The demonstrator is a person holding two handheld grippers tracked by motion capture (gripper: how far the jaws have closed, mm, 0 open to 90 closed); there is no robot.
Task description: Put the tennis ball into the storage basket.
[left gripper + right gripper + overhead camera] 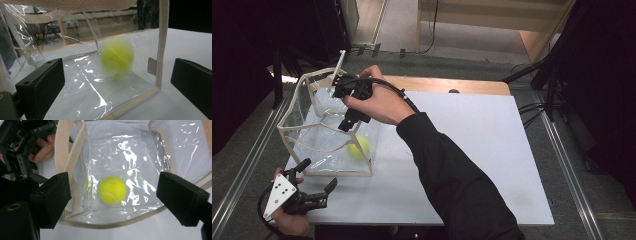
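While the right gripper [353, 120] hangs over the bag [294, 120], fingers parted and empty, the ball [359, 147] lies below them. Left gripper [314, 192]: fingers wide, ball [117, 58] between and beyond (blurred). Right gripper view: ball [112, 189] light, springy; pinch its middle.

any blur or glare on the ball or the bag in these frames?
Left gripper view: the yellow-green tennis ball is smeared by motion blur, with glare streaks on the clear plastic tote bag with cream webbing trim. Right gripper view: ball sharp, white glare patches on the plastic. High view: dim, dark surroundings.
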